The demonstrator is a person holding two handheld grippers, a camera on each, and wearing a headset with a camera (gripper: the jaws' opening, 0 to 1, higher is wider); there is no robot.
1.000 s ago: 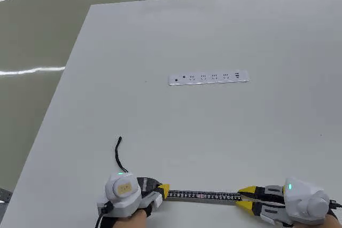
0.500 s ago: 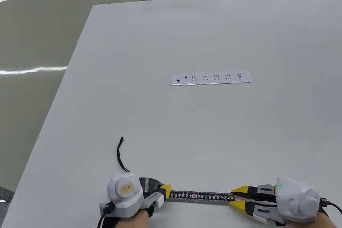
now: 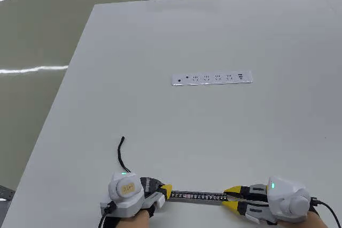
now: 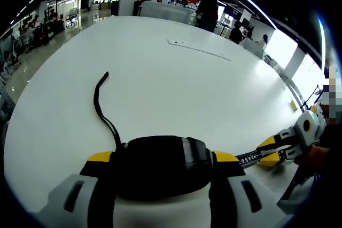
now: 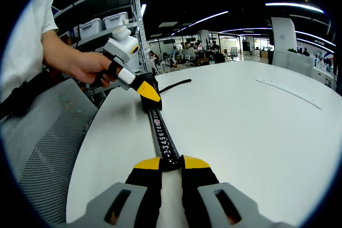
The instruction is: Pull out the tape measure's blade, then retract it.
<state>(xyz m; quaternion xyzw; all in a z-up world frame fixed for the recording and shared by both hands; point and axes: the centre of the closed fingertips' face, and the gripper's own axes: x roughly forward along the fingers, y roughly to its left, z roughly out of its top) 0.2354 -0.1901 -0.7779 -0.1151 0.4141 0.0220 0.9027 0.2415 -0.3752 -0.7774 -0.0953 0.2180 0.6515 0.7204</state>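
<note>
Tape measure body buried in left hand-held gripper; blade end hidden.

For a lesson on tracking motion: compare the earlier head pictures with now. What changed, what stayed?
The right gripper, shut on the blade, has moved toward the left gripper, so less blade shows between them. The left gripper stays shut on the tape measure case; the power strip and black strap lie as before.

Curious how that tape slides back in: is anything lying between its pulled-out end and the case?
Nothing visible does. The blade runs straight over bare table from the right gripper, shut on its end, to the case in the left gripper. The black cord and the power strip lie off its line.
</note>
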